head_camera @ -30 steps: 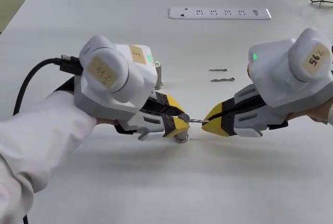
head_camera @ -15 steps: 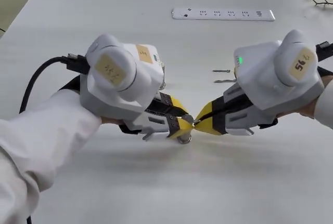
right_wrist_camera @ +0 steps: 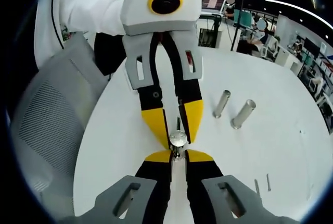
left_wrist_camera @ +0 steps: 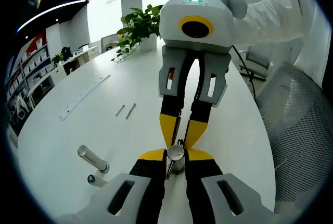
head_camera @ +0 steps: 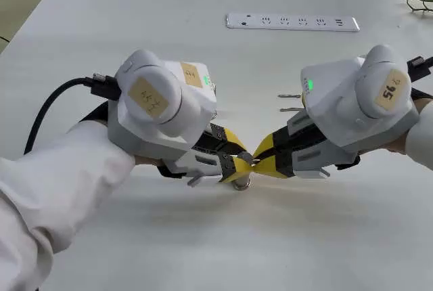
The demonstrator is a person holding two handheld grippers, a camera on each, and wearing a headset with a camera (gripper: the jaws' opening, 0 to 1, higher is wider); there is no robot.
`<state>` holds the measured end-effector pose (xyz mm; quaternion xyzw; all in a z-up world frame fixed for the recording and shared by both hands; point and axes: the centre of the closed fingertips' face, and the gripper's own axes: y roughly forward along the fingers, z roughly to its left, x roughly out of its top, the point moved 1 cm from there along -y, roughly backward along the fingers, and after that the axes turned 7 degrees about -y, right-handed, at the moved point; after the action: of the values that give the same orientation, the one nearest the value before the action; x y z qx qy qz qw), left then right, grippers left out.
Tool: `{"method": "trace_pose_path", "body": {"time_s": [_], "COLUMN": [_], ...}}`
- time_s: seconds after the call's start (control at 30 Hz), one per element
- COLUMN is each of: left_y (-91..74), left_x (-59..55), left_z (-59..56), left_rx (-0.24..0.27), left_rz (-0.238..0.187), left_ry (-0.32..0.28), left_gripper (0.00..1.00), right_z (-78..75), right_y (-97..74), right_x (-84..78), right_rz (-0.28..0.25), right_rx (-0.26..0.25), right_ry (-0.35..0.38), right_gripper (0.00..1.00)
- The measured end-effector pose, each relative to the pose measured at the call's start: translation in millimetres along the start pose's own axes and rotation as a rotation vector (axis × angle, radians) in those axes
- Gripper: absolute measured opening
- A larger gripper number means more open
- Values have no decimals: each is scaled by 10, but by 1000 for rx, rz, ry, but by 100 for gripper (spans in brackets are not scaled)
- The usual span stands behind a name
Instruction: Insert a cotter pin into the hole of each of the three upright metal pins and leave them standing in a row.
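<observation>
An upright metal pin (head_camera: 241,183) stands on the white table with my left gripper (head_camera: 237,166) shut on it; its round head (left_wrist_camera: 176,154) sits between the yellow jaw tips. From the opposite side my right gripper (head_camera: 264,160) is shut on a thin cotter pin (left_wrist_camera: 178,124), which reaches the metal pin's head (right_wrist_camera: 178,139). The two grippers' tips nearly touch. Two more metal pins (right_wrist_camera: 222,103) (right_wrist_camera: 243,113) stand beyond the left gripper (right_wrist_camera: 177,127). Two spare cotter pins (head_camera: 287,95) (head_camera: 291,109) lie on the table behind the right gripper (left_wrist_camera: 181,133).
A white power strip (head_camera: 292,22) lies at the far side of the table (head_camera: 135,20). A potted plant (left_wrist_camera: 138,28) stands at the far right corner. A black cable (head_camera: 51,105) trails from the left gripper. A mesh office chair (right_wrist_camera: 47,125) stands off the table's edge.
My right gripper has moved left with the cotter pin, closing the gap until its tips meet the left gripper's at the metal pin's head. The left gripper holds its place.
</observation>
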<state>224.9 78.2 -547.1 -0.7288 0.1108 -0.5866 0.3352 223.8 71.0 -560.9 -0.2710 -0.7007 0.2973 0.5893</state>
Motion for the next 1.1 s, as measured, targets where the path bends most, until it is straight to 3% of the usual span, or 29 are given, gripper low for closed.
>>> {"method": "trace_pose_path", "body": {"time_s": [0.1, 0.23, 0.4, 0.6, 0.77, 0.87, 0.97, 1.1], "left_y": [-34, -103, -173, -231, -298, -374, -452, -502], "left_x": [18, -14, -114, -329, -408, -343, -319, -364], "left_z": [65, 56, -77, -187, -194, -177, -221, -275], "left_rx": [40, 43, 9, 36, 77, 106, 96, 98], "left_rz": [-29, -38, -86, -82, -112, -167, -198, -197], "left_ry": [-13, -31, -125, -189, -248, -266, -298, -301], "left_gripper": [19, 33, 49, 73, 80, 93, 96, 99], "right_z": [-7, 6, -11, -11, 16, 44, 53, 41], "right_y": [-17, -38, -66, -97, -71, -36, 22, 74], "right_x": [18, 10, 25, 67, 108, 133, 136, 149], "right_rz": [-14, -14, -38, -77, -92, -107, -109, -114], "right_rx": [-6, -16, -56, -76, -85, -88, -99, -112], "right_ry": [15, 28, 58, 122, 150, 175, 192, 211], "right_gripper": [10, 11, 19, 20, 22, 22, 22, 22]}}
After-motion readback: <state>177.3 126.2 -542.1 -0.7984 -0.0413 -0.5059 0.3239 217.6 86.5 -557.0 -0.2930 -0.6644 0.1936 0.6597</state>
